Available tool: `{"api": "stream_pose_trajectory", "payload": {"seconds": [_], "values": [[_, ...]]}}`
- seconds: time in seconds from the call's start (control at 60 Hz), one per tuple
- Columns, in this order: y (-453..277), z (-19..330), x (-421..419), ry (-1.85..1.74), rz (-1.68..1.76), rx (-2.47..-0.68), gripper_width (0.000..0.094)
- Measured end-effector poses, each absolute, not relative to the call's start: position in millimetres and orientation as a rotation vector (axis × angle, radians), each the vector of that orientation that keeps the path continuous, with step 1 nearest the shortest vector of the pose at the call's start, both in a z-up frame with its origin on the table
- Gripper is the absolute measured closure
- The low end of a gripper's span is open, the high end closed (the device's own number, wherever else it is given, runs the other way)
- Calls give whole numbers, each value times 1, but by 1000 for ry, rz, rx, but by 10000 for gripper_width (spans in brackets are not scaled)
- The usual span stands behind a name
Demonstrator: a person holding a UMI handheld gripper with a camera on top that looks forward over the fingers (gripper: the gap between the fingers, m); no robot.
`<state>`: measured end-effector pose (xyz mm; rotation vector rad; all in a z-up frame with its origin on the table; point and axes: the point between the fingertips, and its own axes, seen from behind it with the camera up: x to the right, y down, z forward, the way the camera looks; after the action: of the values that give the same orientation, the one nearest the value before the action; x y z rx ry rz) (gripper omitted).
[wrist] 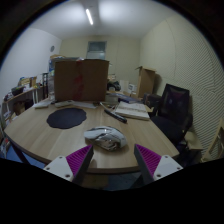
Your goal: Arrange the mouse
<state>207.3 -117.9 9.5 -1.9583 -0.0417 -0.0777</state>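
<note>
Here we are, looking out over a round wooden table [40, 135], and the mouse [105, 137] sits close to its near edge, just ahead of the gripper [108, 160] and roughly in line with the gap between the fingers. The jaws are spread wide, purple pads [77, 160] facing each other with nothing between them. Further in, toward the table's left side, lies a dark round mouse pad [66, 118], likely where the mouse belongs, and a cardboard box [80, 79] stands at the far edge, with papers [133, 111] toward the right. The mouse looks light, rigid, with a smooth curved shell that could slip, so I'd squeeze its two flat long sides, low down, rather than the domed top.
</note>
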Motion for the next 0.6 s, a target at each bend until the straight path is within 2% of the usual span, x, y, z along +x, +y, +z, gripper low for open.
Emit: {"api": "stream_pose_trajectory", "payload": {"seconds": [0.133,0.6], "values": [[-97,-1,223,-70,-103,-1972,83],[-23,-2,213,-167,-88,-2012,89]]}}
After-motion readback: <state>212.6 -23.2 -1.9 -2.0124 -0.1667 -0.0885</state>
